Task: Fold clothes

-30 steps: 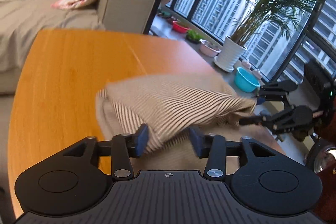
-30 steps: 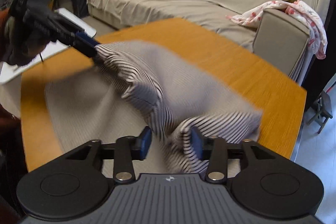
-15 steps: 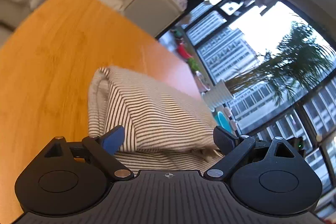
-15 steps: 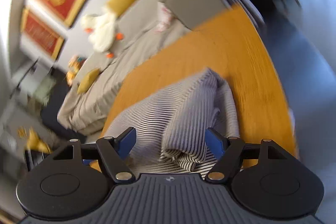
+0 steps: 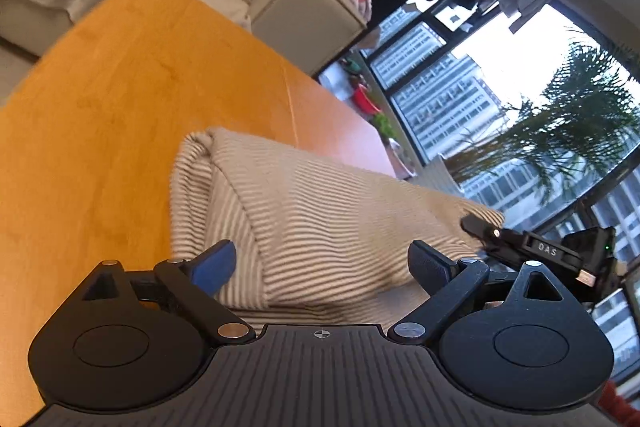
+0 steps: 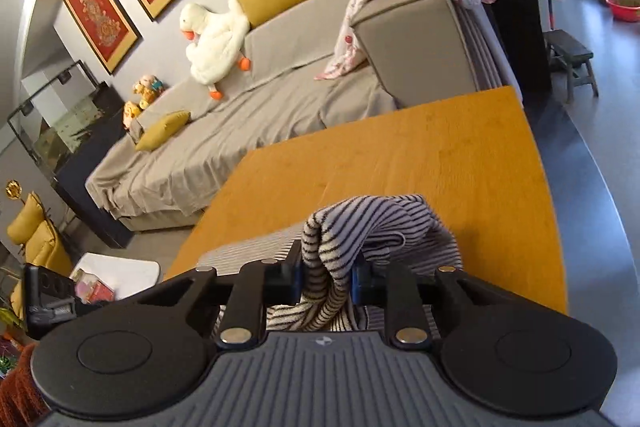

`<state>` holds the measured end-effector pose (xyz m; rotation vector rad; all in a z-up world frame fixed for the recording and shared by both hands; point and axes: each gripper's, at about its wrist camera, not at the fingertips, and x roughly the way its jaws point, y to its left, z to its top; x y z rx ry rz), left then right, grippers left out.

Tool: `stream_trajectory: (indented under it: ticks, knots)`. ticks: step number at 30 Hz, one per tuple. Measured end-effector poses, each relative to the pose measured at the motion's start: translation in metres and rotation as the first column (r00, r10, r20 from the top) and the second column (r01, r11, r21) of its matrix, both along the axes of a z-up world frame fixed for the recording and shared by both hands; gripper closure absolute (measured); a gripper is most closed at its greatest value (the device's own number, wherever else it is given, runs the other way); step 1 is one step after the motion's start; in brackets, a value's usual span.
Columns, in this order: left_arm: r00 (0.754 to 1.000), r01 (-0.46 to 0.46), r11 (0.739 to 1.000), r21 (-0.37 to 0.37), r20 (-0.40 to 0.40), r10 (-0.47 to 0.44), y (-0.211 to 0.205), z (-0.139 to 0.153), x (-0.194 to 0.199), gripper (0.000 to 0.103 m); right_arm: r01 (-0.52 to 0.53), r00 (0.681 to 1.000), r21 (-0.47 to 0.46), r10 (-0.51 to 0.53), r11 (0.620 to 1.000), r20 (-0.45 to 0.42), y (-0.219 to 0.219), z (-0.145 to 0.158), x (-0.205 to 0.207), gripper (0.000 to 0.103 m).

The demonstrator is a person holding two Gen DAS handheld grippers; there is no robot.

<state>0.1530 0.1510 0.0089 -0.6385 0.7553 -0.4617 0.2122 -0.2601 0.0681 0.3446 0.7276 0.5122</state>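
Striped garment (image 5: 320,219) lies folded on the wooden surface (image 5: 120,131), near edge. Left gripper (image 5: 320,263) jaws spread wide, released; cloth sits between them, pads not pressing. Right gripper (image 6: 326,277) jaws closing, clenched on a bunched fold of the garment, lifted off the surface at its right end. Sofa (image 6: 280,99) beyond the far edge.
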Motion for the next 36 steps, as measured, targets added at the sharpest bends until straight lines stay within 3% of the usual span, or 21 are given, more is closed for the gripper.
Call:
stream_trajectory:
  ticks: [4,7,10,12,16,17,18,19,20,22,25,28,31,33,36]
  knots:
    - [1.0,-0.026,0.999,0.033,0.009,0.025,0.009,0.003,-0.013,0.007,0.023,1.0,-0.129,-0.021,0.991,0.015,-0.003,-0.015,-0.007,0.082]
    - [1.0,-0.02,1.0,0.022,-0.011,0.021,0.013,0.001,-0.017,0.007,0.03,0.998,-0.091,-0.034,0.995,-0.05,-0.012,-0.037,-0.002,0.081]
    - [1.0,-0.003,1.0,0.023,-0.022,0.004,0.005,-0.004,-0.011,0.007,0.051,0.994,-0.001,-0.051,0.999,-0.096,-0.021,-0.052,0.002,0.071]
    - [0.999,0.012,0.999,0.034,-0.031,-0.011,-0.006,-0.008,-0.004,0.007,0.071,0.992,0.027,-0.068,0.997,-0.105,-0.025,-0.06,0.002,0.047]
    - [0.999,0.032,0.995,0.096,-0.02,-0.03,-0.026,-0.016,0.01,0.007,0.063,0.996,0.003,-0.063,0.998,-0.059,-0.019,-0.068,-0.007,0.042]
    - [0.999,0.031,0.993,0.115,-0.01,-0.03,-0.03,-0.016,0.013,0.015,0.053,0.998,-0.013,-0.054,0.998,-0.04,-0.015,-0.068,-0.007,0.041]
    - [1.0,0.028,0.991,0.134,-0.004,-0.027,-0.035,-0.014,0.015,0.023,0.043,0.999,-0.029,-0.044,0.999,-0.02,-0.012,-0.068,-0.008,0.044]
    - [1.0,0.027,0.988,0.15,-0.003,-0.027,-0.039,-0.013,0.017,0.038,0.031,1.0,-0.048,-0.032,0.998,-0.001,-0.007,-0.068,-0.009,0.054]
    - [1.0,0.026,0.985,0.168,-0.001,-0.026,-0.042,-0.01,0.018,0.047,0.009,1.0,-0.081,-0.008,0.997,0.02,0.0,-0.066,-0.01,0.08]
    - [0.999,0.028,0.976,0.217,0.026,-0.034,-0.048,0.002,0.016,0.062,0.001,0.996,-0.168,0.015,0.986,0.092,0.014,-0.056,-0.017,0.083]
    - [0.993,0.027,0.969,0.247,0.102,-0.054,-0.044,0.032,-0.002,0.075,-0.016,0.984,-0.153,0.043,0.988,0.173,0.013,-0.029,-0.031,0.084]
    - [0.984,0.035,0.973,0.227,0.165,-0.074,-0.039,0.059,-0.032,0.075,-0.032,0.975,-0.093,0.051,0.995,0.217,0.001,-0.003,-0.048,0.085]
    - [0.975,0.055,0.97,0.236,0.197,-0.103,-0.043,0.068,-0.066,0.075,-0.051,0.976,-0.05,0.061,0.997,0.208,-0.013,0.004,-0.069,0.085]
    - [0.973,0.075,0.966,0.245,0.192,-0.125,-0.049,0.063,-0.081,0.075,-0.061,0.98,-0.041,0.067,0.997,0.189,-0.019,0.0,-0.081,0.084]
    - [0.984,0.104,0.964,0.243,0.118,-0.136,-0.051,0.035,-0.093,0.074,-0.057,0.992,-0.037,0.061,0.998,0.108,-0.023,-0.022,-0.089,0.084]
